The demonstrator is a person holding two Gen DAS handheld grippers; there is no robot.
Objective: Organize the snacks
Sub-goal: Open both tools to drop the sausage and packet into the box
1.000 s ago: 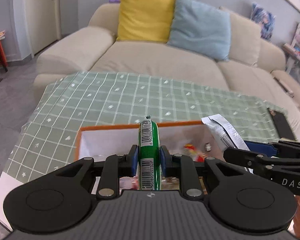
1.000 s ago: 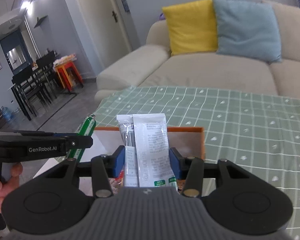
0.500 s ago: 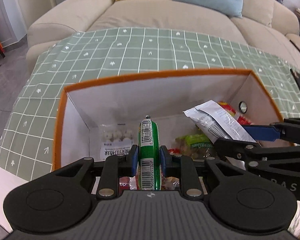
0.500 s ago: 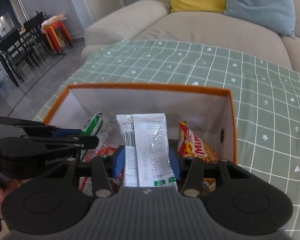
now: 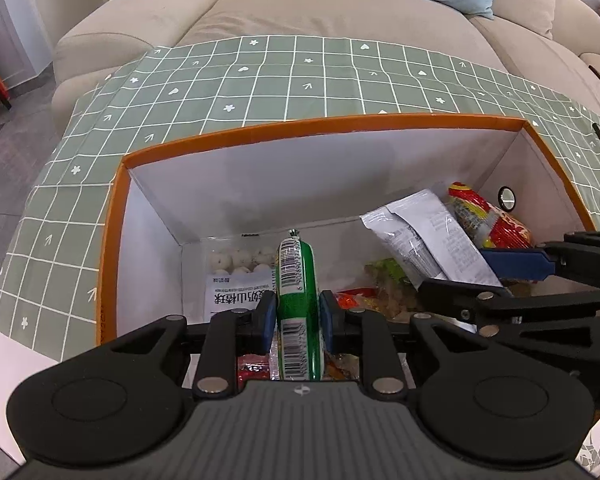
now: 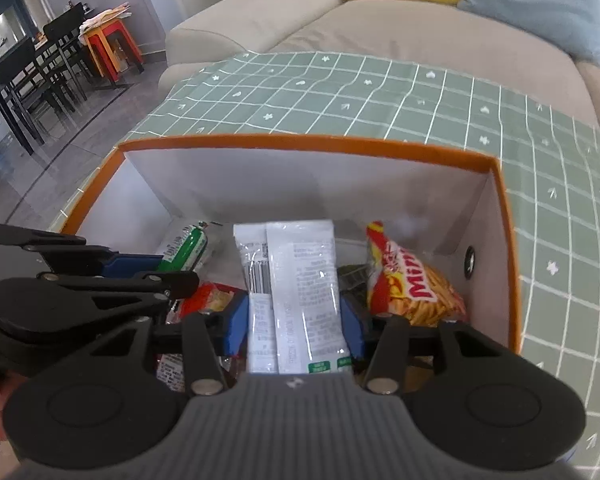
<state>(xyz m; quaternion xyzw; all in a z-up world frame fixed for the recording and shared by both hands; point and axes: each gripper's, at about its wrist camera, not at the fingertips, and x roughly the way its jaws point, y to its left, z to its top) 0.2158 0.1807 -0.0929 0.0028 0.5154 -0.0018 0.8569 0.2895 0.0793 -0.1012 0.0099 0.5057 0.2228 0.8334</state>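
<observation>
My left gripper (image 5: pixel 298 322) is shut on a green sausage stick (image 5: pixel 298 300) with barcode labels and holds it inside the orange-rimmed box (image 5: pixel 300 130). My right gripper (image 6: pixel 296 330) is shut on a white snack packet (image 6: pixel 296 292), also down inside the box (image 6: pixel 300 146). The packet also shows in the left wrist view (image 5: pixel 428 246), and the green stick in the right wrist view (image 6: pixel 184 248). On the box floor lie a red and yellow chip bag (image 6: pixel 412 284), a white bag of round snacks (image 5: pixel 236 276) and other wrappers.
The box stands on a green checked tablecloth (image 5: pixel 260 76). A beige sofa (image 5: pixel 300 8) with yellow and blue cushions lies behind. A dining table, black chairs and a red stool (image 6: pixel 108 40) stand at the far left.
Both grippers have tilted down and lowered into the box with their snacks. They were above the rim a second ago. Both grips are unchanged.
</observation>
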